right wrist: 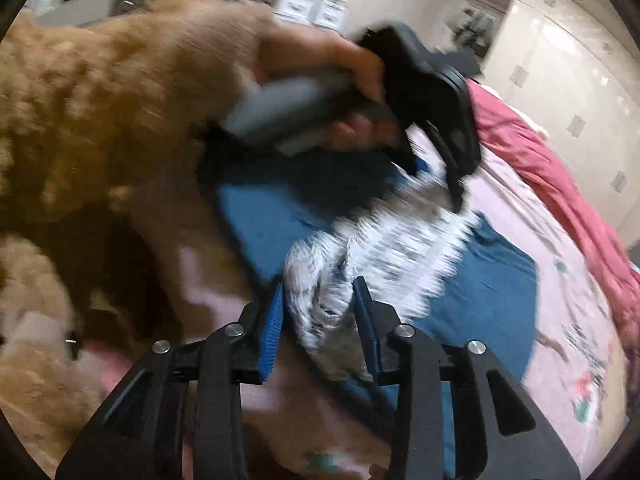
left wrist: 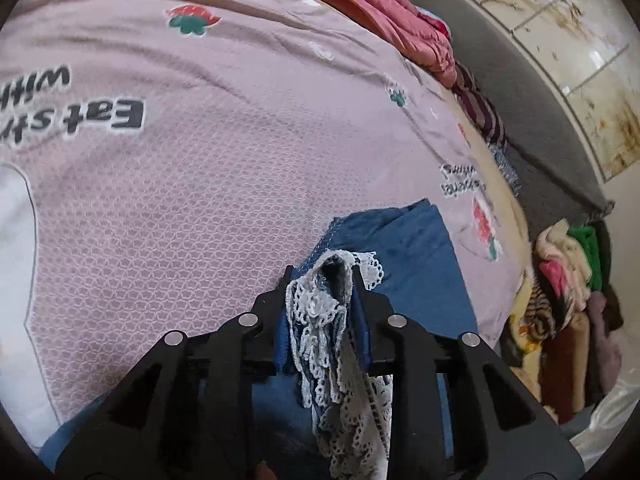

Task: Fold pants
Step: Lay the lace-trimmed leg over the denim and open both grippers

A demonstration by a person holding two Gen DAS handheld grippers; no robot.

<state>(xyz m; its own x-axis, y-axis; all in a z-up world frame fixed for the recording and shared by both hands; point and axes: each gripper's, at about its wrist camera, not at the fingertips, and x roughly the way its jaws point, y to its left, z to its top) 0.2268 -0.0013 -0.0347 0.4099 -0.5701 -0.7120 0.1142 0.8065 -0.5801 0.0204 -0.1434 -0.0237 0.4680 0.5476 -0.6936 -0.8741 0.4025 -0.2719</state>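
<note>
- Left wrist view: the left gripper is clenched on a bunch of white lace with blue cloth pinched in beside it. I judge this lace to be the trim of the pants, gathered between the pads so the edge can be carried over in one piece.
- Beyond the fingertips the rest of the pants lie as a flat blue patch on the pink bedspread, so only the gripped edge looks raised. That suits a fold: the body of the garment stays down as an anchor.
- Right wrist view: the right gripper has lace between its blue pads, but the frame is smeared by motion. The pads stand fairly wide, and I cannot tell whether they press on the cloth or merely straddle it.
- Same view: a hand in a tan fleecy sleeve holds the left gripper above the far part of the lace band, which runs between the two grippers. Holding the edge at two points probably keeps it straight.
- A red quilt is bunched along the far side of the bed, well apart from the pants.
- Risk, as I judge it: lace is loose and open, so it may slip from a slack grip.
</note>
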